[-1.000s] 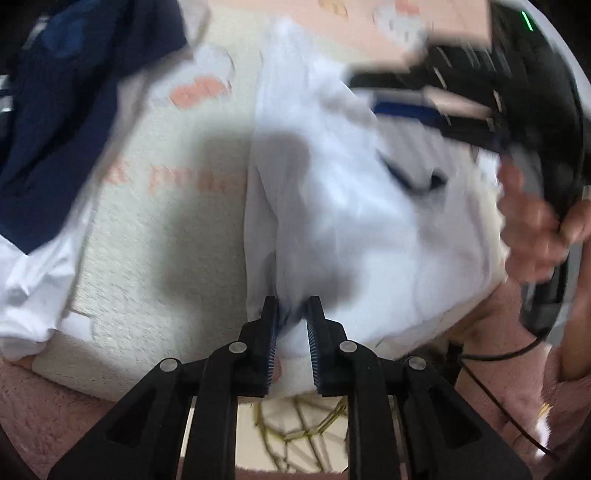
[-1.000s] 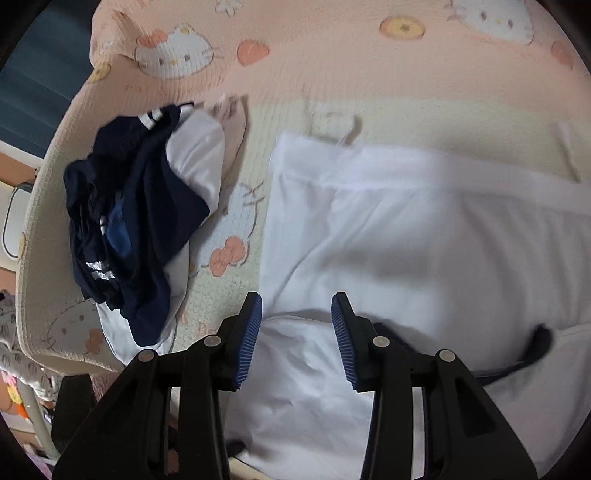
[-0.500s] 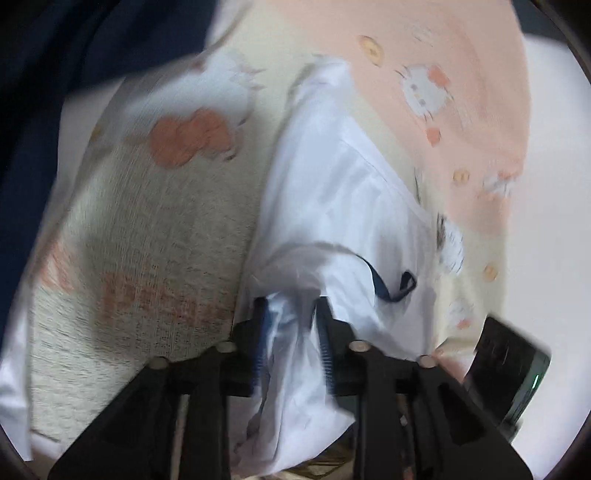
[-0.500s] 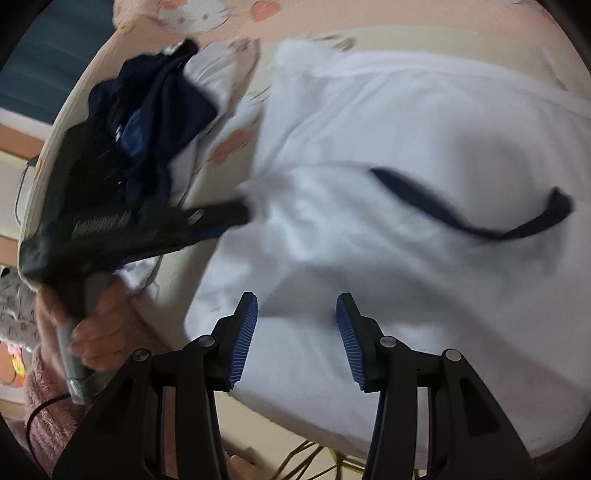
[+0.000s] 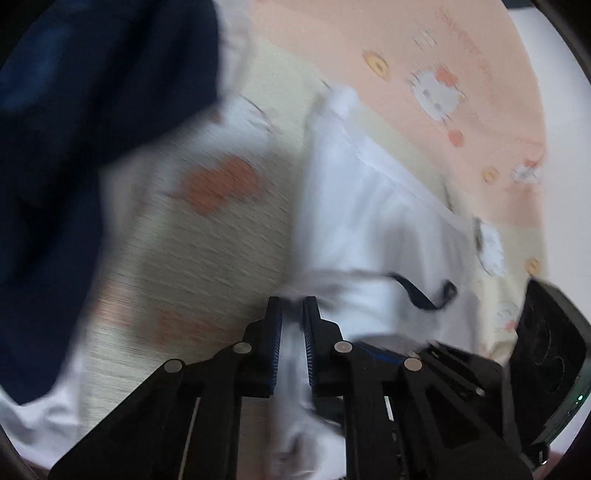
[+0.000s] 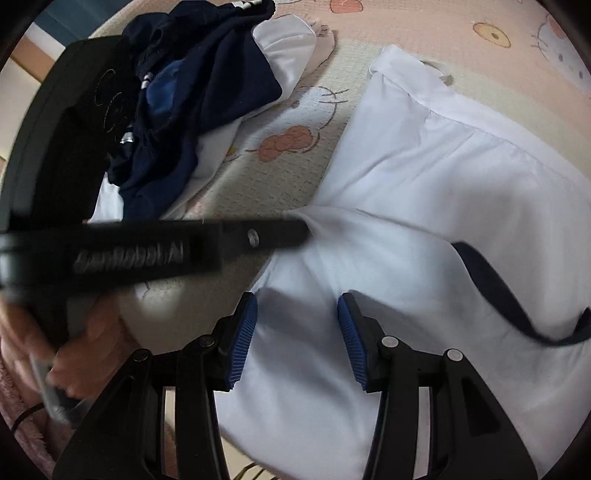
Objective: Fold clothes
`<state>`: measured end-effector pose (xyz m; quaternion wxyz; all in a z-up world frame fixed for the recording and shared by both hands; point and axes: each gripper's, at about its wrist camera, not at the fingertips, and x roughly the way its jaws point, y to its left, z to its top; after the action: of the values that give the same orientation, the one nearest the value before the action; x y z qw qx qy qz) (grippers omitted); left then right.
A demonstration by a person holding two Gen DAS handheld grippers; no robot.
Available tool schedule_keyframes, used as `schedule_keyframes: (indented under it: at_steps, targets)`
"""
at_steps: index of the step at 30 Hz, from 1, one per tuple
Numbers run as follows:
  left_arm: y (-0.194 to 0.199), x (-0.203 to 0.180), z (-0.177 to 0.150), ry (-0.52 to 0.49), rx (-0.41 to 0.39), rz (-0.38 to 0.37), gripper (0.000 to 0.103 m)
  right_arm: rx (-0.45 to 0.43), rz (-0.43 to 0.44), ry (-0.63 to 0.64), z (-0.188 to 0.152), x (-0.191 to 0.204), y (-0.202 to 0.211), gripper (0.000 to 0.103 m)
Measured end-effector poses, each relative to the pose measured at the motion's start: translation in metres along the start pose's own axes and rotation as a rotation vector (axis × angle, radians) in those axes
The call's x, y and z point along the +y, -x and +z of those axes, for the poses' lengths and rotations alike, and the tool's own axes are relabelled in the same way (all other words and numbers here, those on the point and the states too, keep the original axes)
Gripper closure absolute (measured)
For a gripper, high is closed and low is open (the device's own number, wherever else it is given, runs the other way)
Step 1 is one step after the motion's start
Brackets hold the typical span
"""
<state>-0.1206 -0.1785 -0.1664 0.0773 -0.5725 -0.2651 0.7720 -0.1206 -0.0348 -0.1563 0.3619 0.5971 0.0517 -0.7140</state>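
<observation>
The white shirt (image 6: 424, 206) lies spread on the bed with the cartoon-cat blanket (image 6: 424, 33), and its near side is partly turned in over itself. A dark blue strip (image 6: 491, 291) curls across the top of it. The left claw (image 5: 292, 321) is pinched on a bit of the shirt's edge, with white cloth squeezed between its two fingers. The right claw (image 6: 295, 332) hangs wide open just above the shirt's near part and grips nothing. A heap of dark blue clothes (image 6: 192, 96) sits off to the side on the bed, apart from the shirt.

The left claw only has a small bit of cloth. If it pulls fast, I think the cloth could slip out and the flap would flop back. The pull could also drag the whole shirt sideways and bunch it up, because nothing pins the shirt down. The blue strip could get tucked inside the fold and make a lump.
</observation>
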Motion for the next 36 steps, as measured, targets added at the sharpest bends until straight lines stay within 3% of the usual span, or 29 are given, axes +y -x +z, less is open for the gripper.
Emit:
schedule_keyframes:
  at_steps: [2, 4, 6, 8, 11, 13, 15, 17, 19, 20, 22, 24, 28, 32, 36]
  targets:
    - [0.013, 0.011, 0.004, 0.039, -0.041, -0.008, 0.090, -0.026, 0.000, -0.052, -0.001, -0.009, 0.011, 0.056]
    - [0.024, 0.015, 0.006, 0.059, -0.058, -0.100, 0.090, -0.060, 0.001, -0.110, 0.001, -0.020, 0.021, 0.055]
    - [0.022, 0.003, 0.005, 0.009, -0.039, -0.174, 0.089, -0.086, 0.003, -0.158, 0.005, -0.030, 0.027, 0.055]
    - [0.012, -0.019, -0.001, -0.078, 0.015, -0.180, 0.089, -0.077, -0.020, -0.160, 0.007, -0.032, 0.026, 0.055]
    - [-0.005, -0.030, -0.008, -0.136, 0.087, -0.106, 0.087, -0.033, -0.076, -0.149, 0.007, -0.032, 0.017, 0.057]
    - [-0.007, -0.022, -0.009, -0.145, 0.095, 0.023, 0.087, -0.006, -0.099, -0.163, 0.000, -0.036, 0.015, 0.059]
    - [0.001, -0.016, -0.006, -0.125, 0.067, 0.031, 0.087, 0.005, -0.107, -0.195, -0.013, -0.046, 0.025, 0.059]
    - [0.009, -0.012, -0.003, -0.117, 0.034, 0.036, 0.086, 0.001, -0.172, -0.201, -0.033, -0.061, 0.047, 0.059]
    - [0.008, -0.018, -0.003, -0.140, 0.003, 0.066, 0.072, -0.013, -0.229, -0.223, -0.057, -0.082, 0.074, 0.058]
    - [0.004, -0.022, -0.004, -0.152, -0.006, 0.102, 0.057, -0.019, -0.247, -0.241, -0.070, -0.095, 0.086, 0.058]
    - [-0.003, -0.032, -0.008, -0.190, -0.022, 0.202, 0.057, -0.029, -0.284, -0.278, -0.096, -0.120, 0.112, 0.058]
    - [0.006, -0.046, -0.014, -0.246, -0.080, 0.245, 0.057, -0.040, -0.321, -0.315, -0.121, -0.146, 0.137, 0.058]
    - [0.021, -0.100, -0.044, -0.334, -0.142, 0.194, 0.057, -0.055, -0.349, -0.355, -0.155, -0.186, 0.170, 0.059]
    - [-0.007, -0.146, -0.086, -0.369, -0.055, 0.149, 0.057, -0.076, -0.349, -0.402, -0.155, -0.202, 0.165, 0.058]
    - [-0.030, -0.160, -0.115, -0.431, 0.024, 0.222, 0.057, -0.119, -0.368, -0.374, -0.166, -0.195, 0.161, 0.058]
